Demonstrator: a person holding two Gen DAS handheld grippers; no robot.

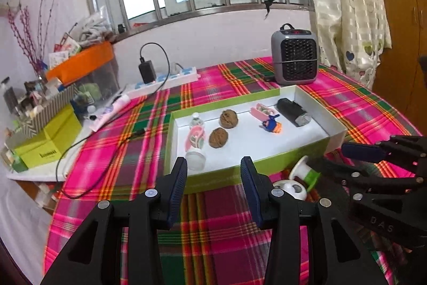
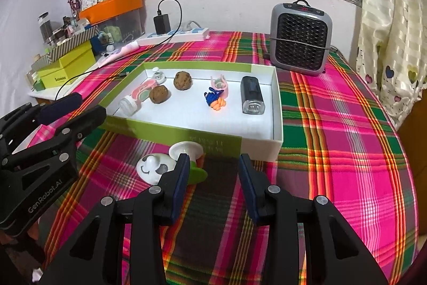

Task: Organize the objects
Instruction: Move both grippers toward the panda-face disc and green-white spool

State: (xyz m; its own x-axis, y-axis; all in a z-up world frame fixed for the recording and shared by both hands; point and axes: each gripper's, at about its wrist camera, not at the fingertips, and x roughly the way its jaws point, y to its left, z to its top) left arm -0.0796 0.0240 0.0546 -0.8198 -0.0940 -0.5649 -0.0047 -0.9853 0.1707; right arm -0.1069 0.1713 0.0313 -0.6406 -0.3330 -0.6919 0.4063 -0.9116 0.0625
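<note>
A shallow green-and-white box (image 1: 267,164) (image 2: 186,135) lies on the plaid tablecloth. It holds a small bottle (image 1: 196,143) (image 2: 133,100), two walnuts (image 1: 228,118) (image 2: 182,80), a pink clip (image 2: 220,84), a blue-and-orange toy (image 1: 271,124) (image 2: 214,99) and a black device (image 1: 293,111) (image 2: 252,95). Outside the box's near wall rest a white round toy (image 1: 291,188) (image 2: 154,168) and a white-and-green spool (image 1: 307,172) (image 2: 186,148). My left gripper (image 1: 213,172) (image 2: 85,108) hovers open before the box, holding nothing. My right gripper (image 2: 213,164) (image 1: 344,156) is open and holding nothing, its left finger just beside the spool.
A grey heater (image 1: 295,58) (image 2: 300,39) stands behind the box. A power strip (image 1: 165,79) with a black charger and a trailing cable lies at the back left. Yellow-green boxes (image 1: 48,140) and clutter fill the left shelf. A curtain hangs at the right.
</note>
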